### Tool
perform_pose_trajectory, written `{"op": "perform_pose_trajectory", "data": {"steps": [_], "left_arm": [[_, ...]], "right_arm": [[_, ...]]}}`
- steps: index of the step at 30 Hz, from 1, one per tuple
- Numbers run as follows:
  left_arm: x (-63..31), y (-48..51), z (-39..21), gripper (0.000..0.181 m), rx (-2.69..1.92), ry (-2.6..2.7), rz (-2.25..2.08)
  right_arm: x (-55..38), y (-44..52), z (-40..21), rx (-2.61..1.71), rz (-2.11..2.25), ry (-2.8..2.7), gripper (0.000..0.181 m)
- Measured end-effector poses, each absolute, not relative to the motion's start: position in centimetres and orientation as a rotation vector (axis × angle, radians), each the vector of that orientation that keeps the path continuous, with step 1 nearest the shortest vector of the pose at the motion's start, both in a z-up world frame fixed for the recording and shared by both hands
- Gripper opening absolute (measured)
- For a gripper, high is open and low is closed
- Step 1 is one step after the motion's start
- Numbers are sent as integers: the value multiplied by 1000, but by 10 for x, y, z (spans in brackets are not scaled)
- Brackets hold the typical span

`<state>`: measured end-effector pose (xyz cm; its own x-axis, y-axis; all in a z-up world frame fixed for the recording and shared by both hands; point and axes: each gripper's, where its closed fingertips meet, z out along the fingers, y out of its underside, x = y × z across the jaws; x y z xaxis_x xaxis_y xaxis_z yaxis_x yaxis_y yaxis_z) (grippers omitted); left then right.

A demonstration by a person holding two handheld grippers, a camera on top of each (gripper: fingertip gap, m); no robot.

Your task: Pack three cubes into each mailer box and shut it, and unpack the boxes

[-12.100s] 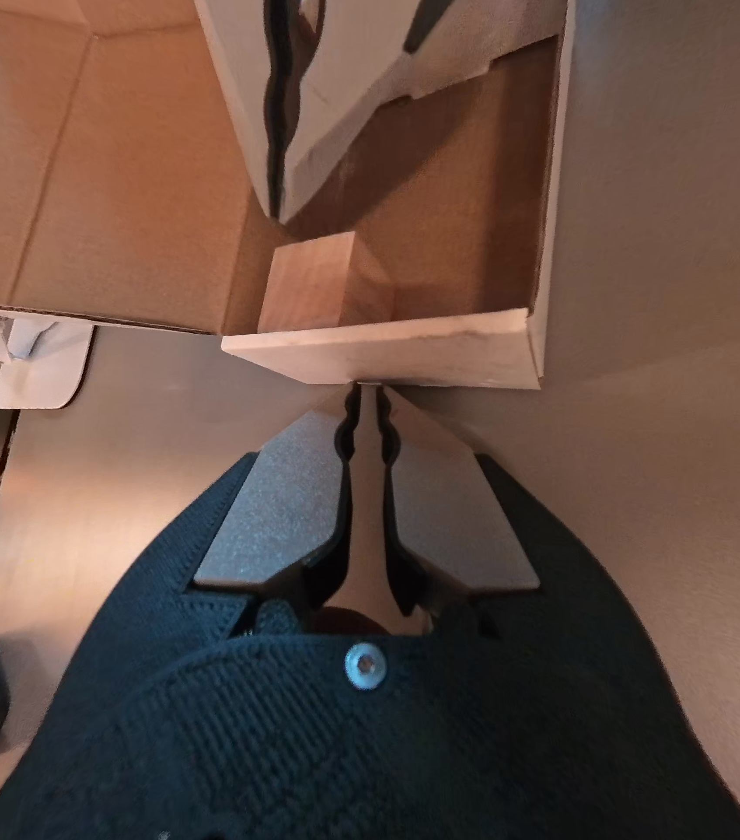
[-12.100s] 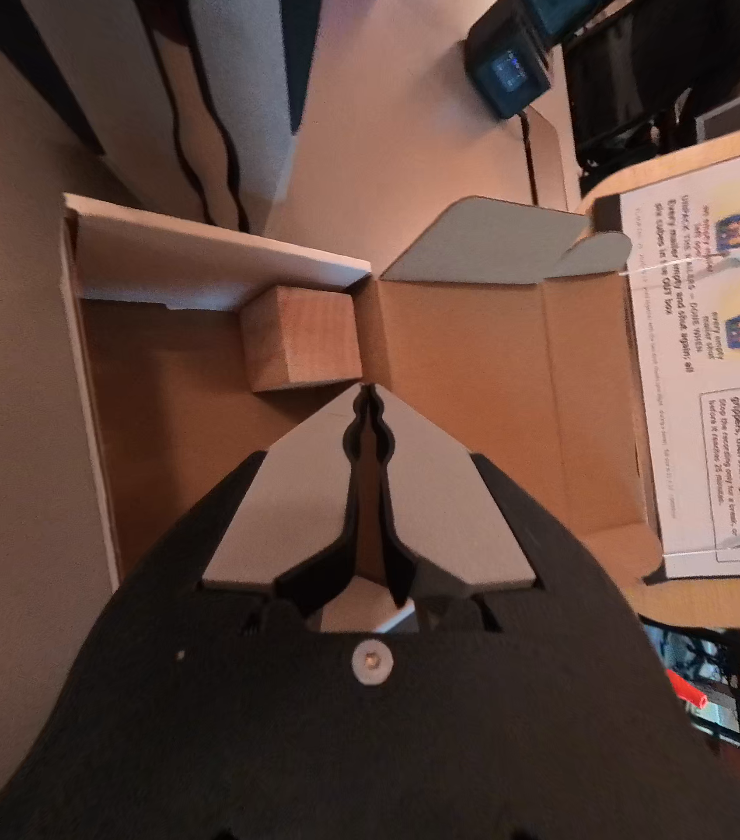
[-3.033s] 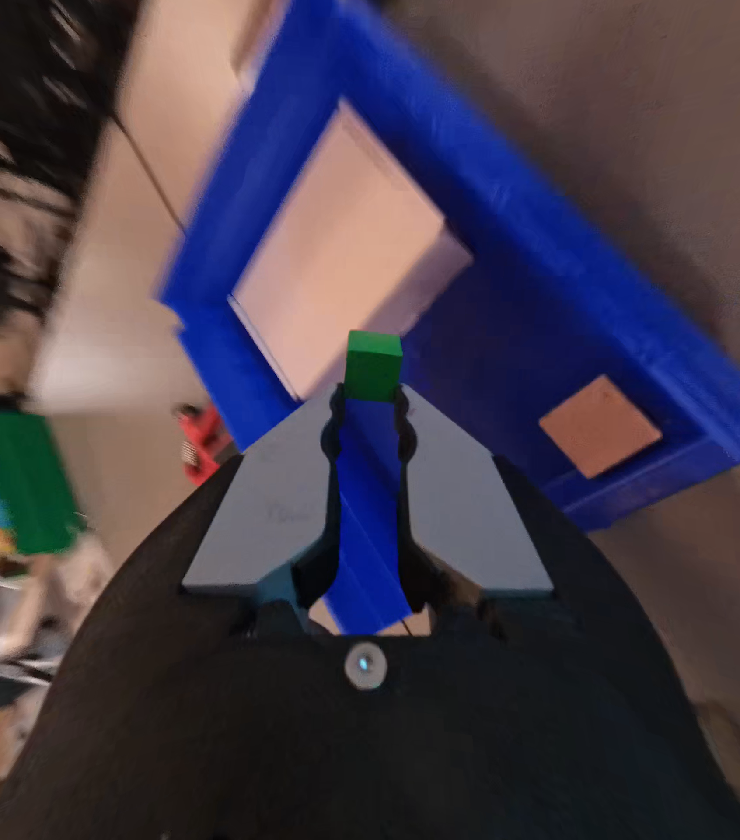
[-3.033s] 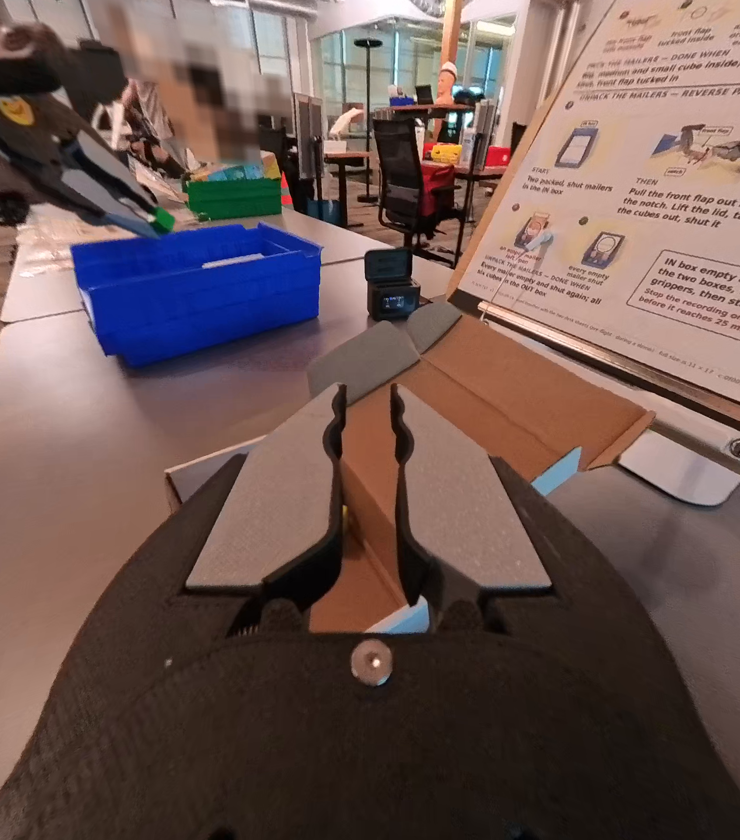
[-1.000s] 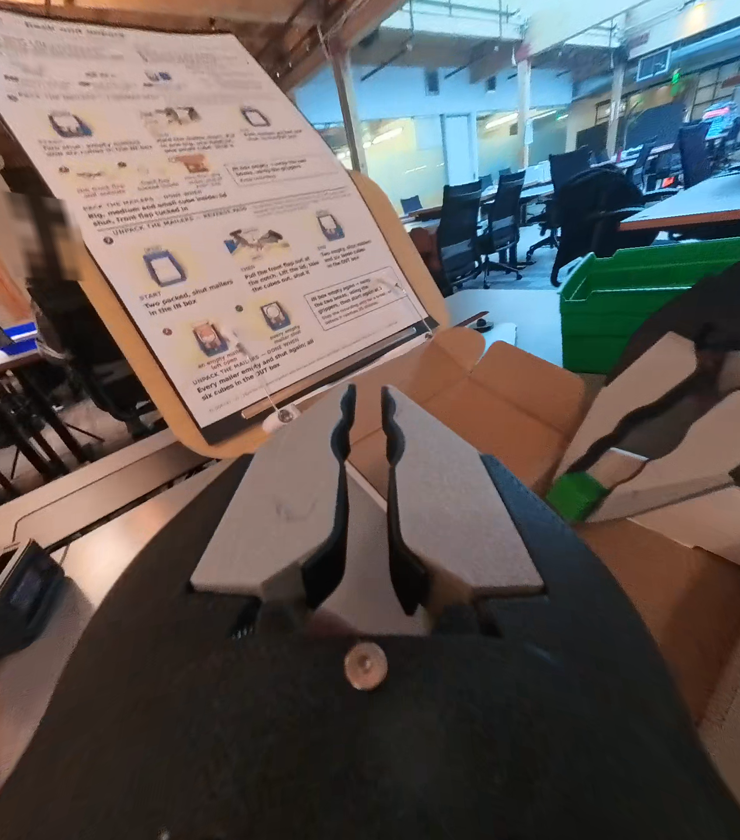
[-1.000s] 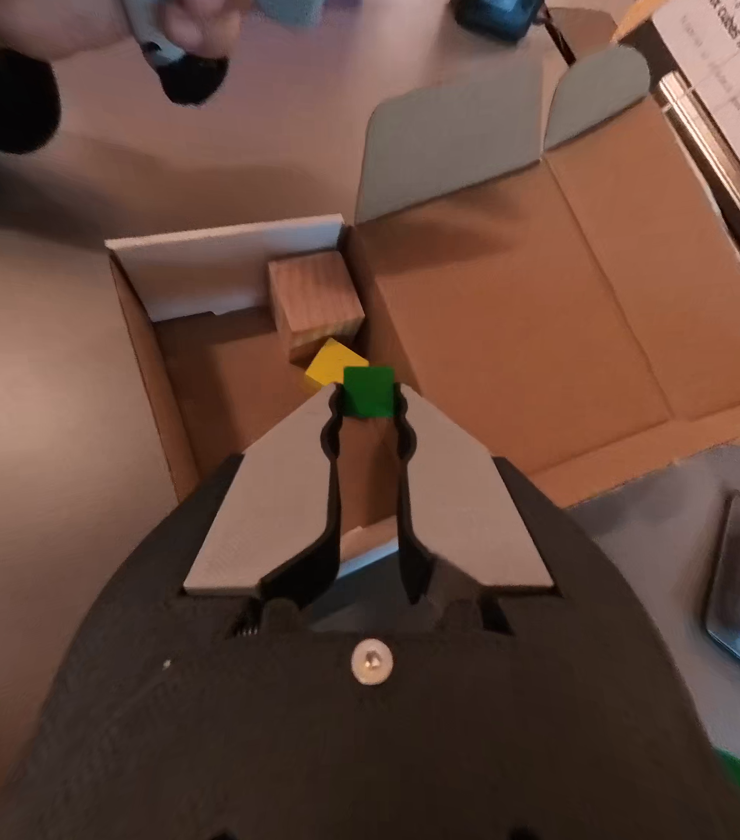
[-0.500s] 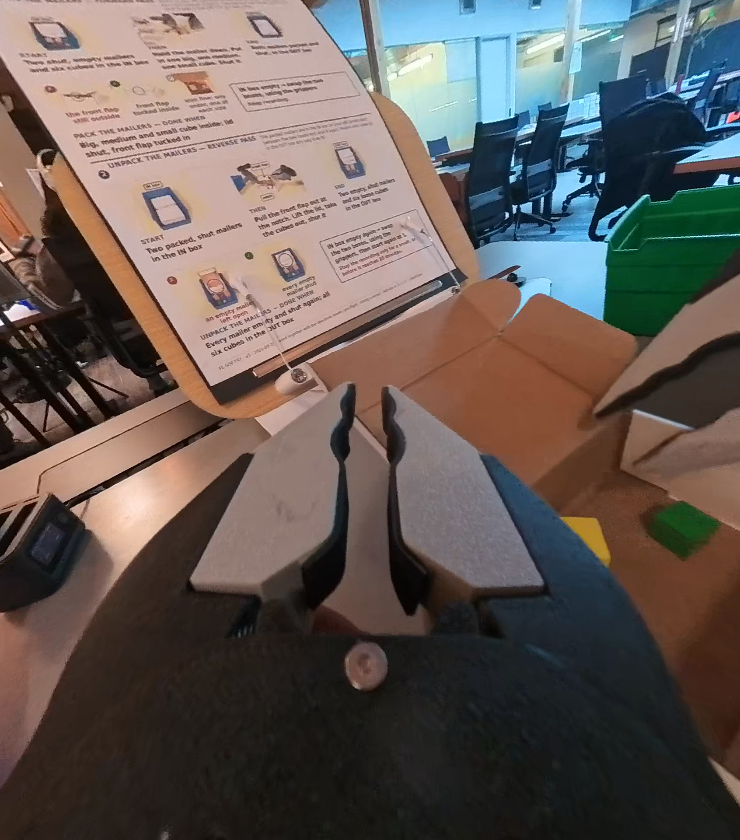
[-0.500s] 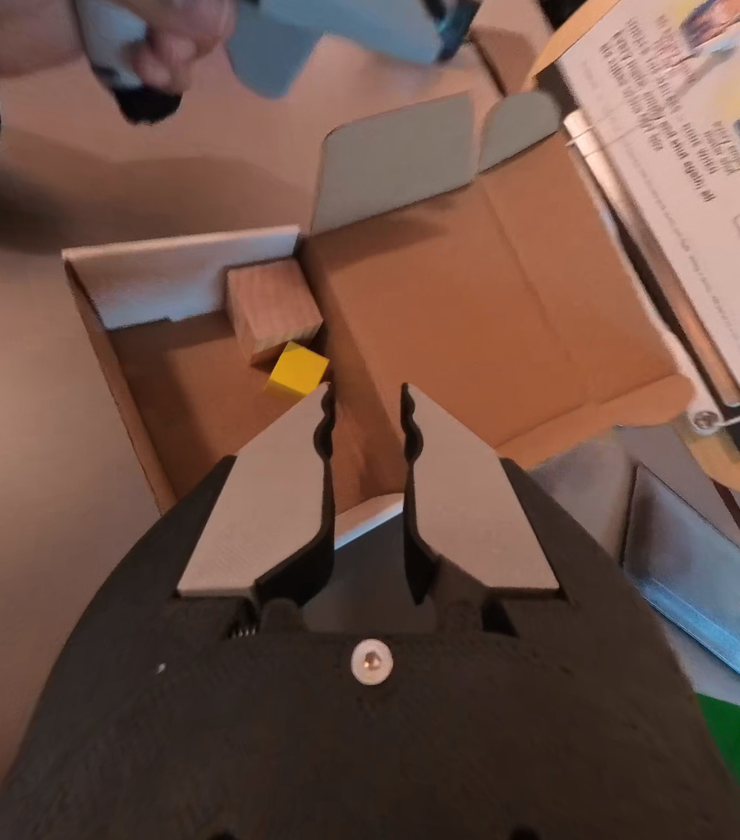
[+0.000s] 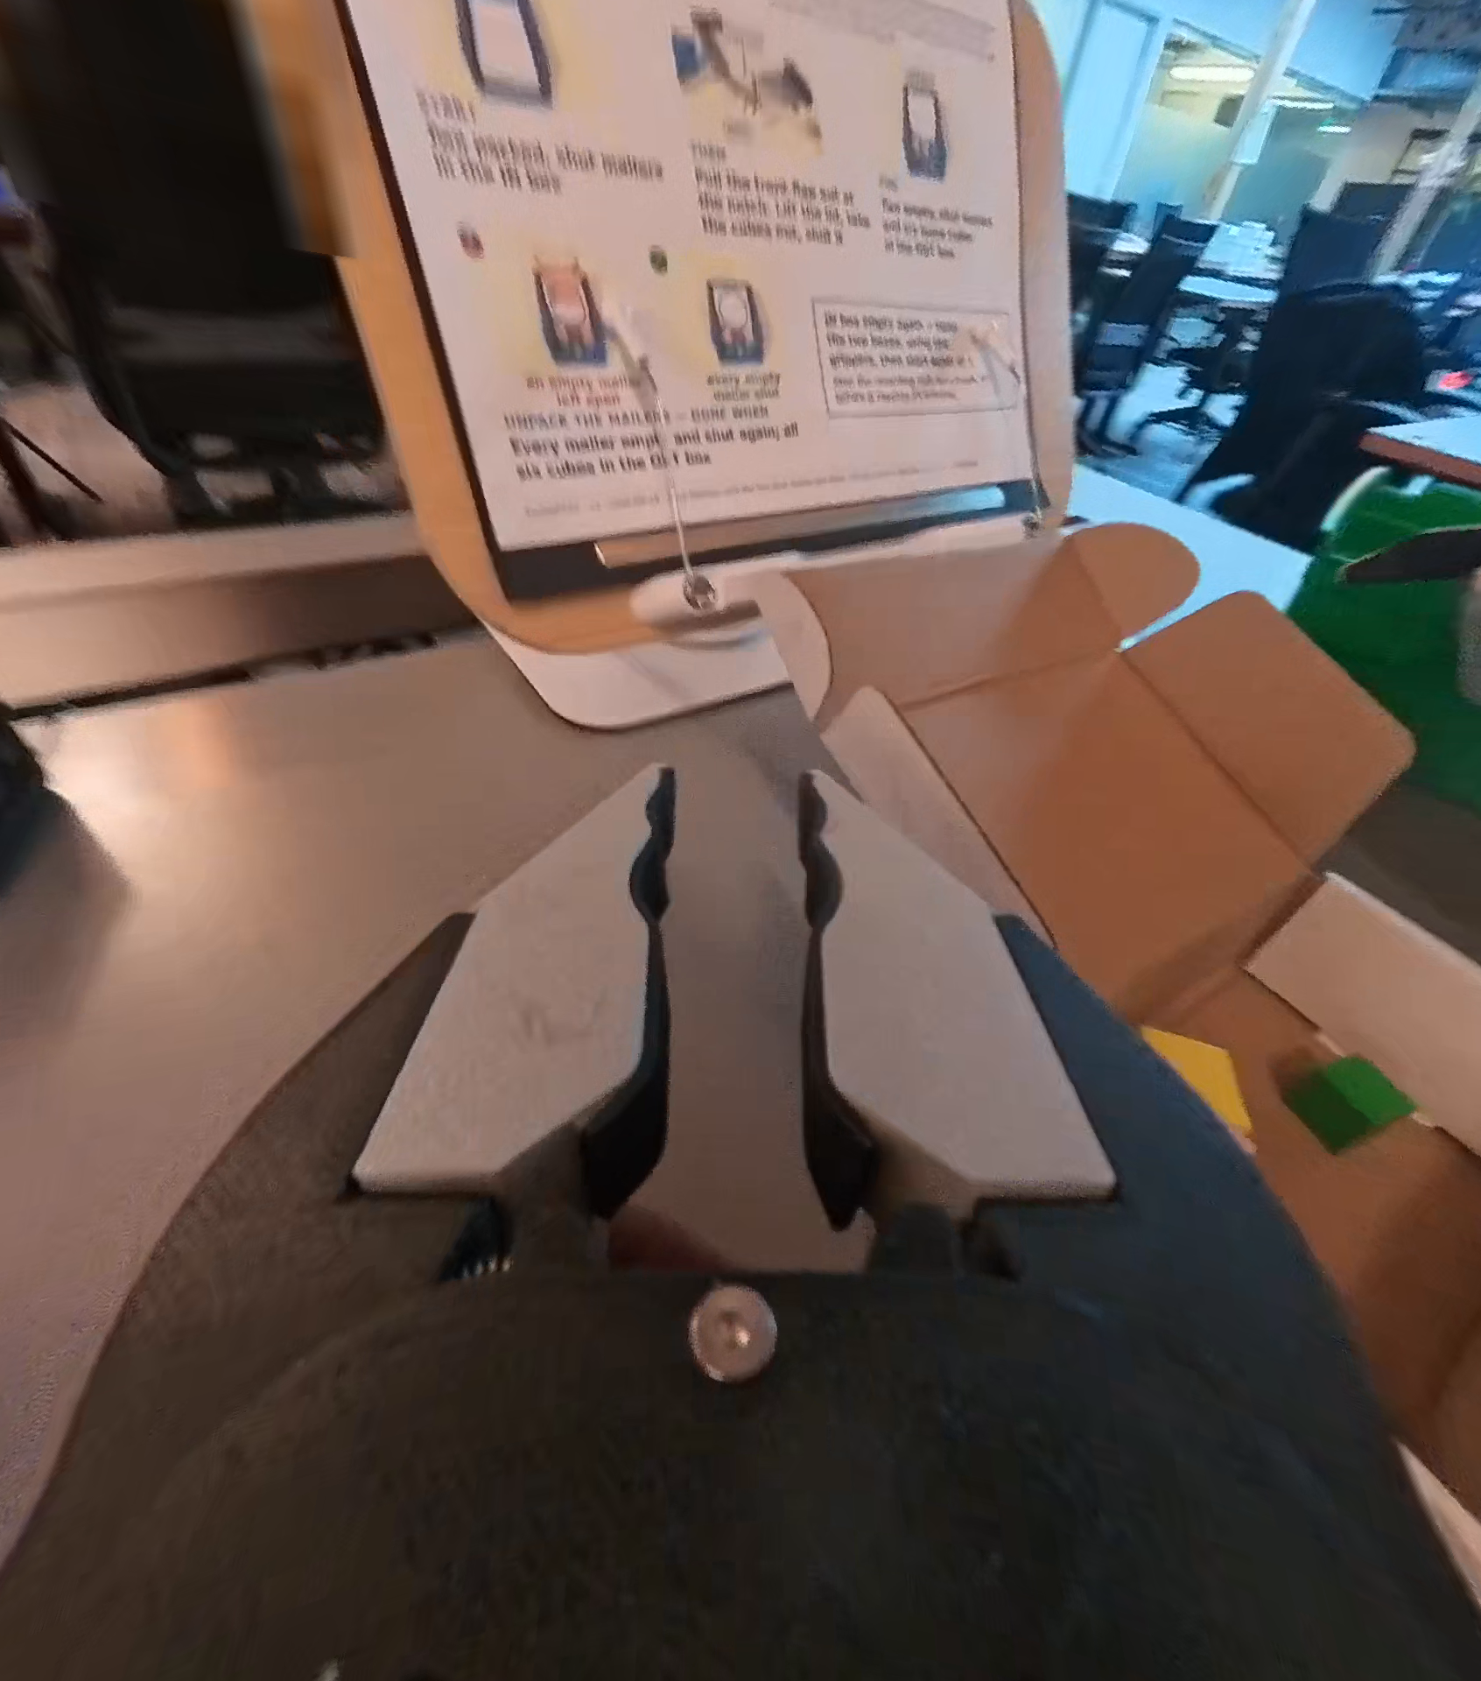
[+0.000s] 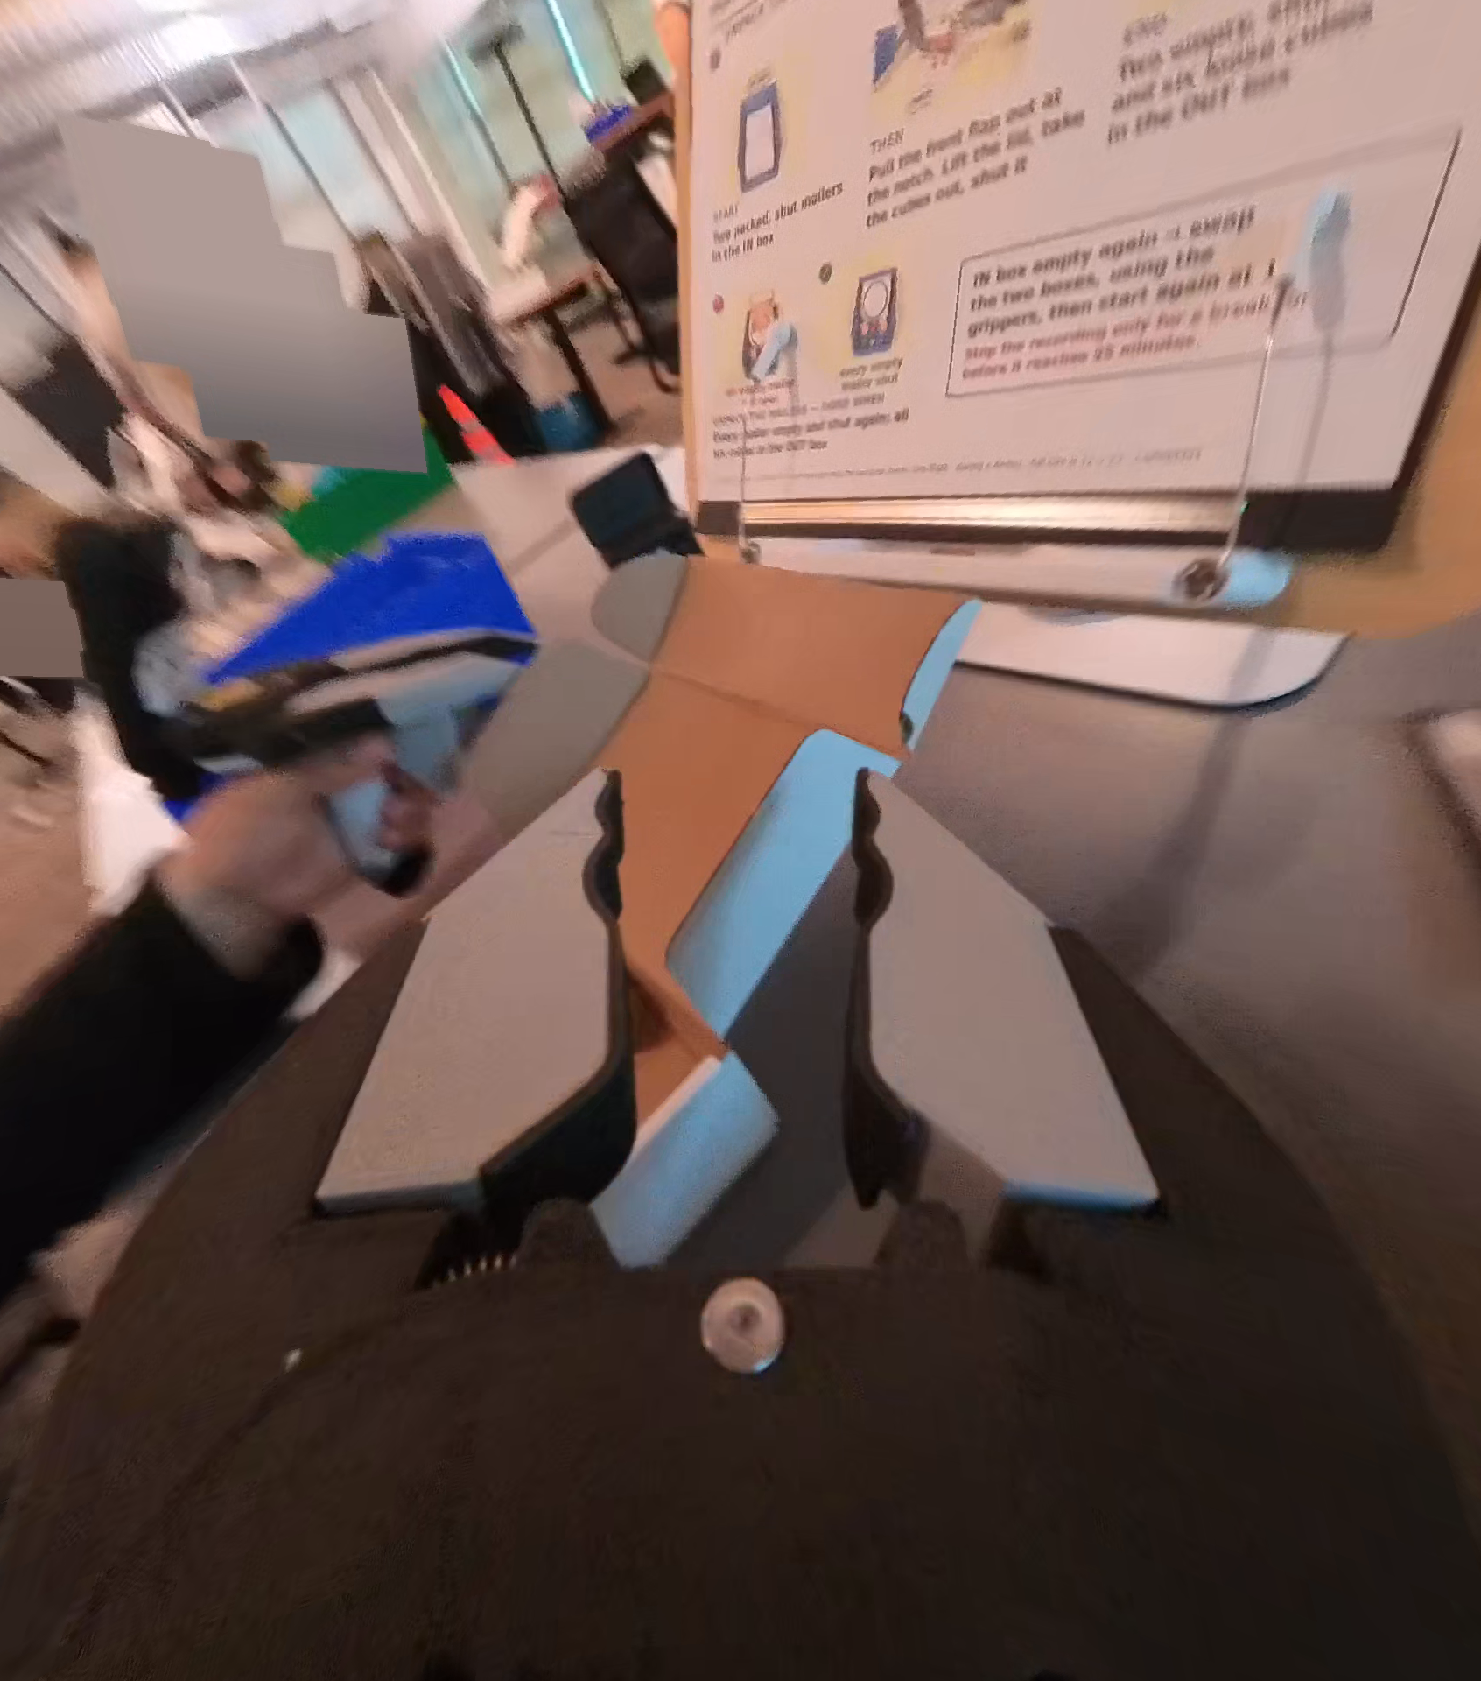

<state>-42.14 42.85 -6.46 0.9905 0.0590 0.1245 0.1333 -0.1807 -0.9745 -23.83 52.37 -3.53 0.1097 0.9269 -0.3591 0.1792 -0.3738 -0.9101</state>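
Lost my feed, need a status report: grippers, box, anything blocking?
Both grippers open, empty. Mailer box lid up; green cube, yellow cube inside. Nothing blocking.

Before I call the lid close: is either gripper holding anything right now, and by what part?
Nothing is held. The left gripper and right gripper are both open and empty; the green cube lies loose in the mailer box.

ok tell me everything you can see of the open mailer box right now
The mailer box is cardboard, brown inside and white outside, lying open on the grey table below the instruction board. Its lid is folded back, side flaps spread. A yellow cube and a green cube rest on its floor. Neither tongs touch it.
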Motion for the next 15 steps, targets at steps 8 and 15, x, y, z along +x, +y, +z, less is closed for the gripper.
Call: {"op": "perform_pose_trajectory", "data": {"steps": [8, 15], "left_arm": [[-383, 434, -80, 37, -1729, -229, -797], [-369, 430, -77, 30, -1678, -178, -995]], "right_arm": [[-247, 531, -67, -1896, 1794, -899, 54], [-256, 522, -71, -1864, 2252, -810, 41]]}}
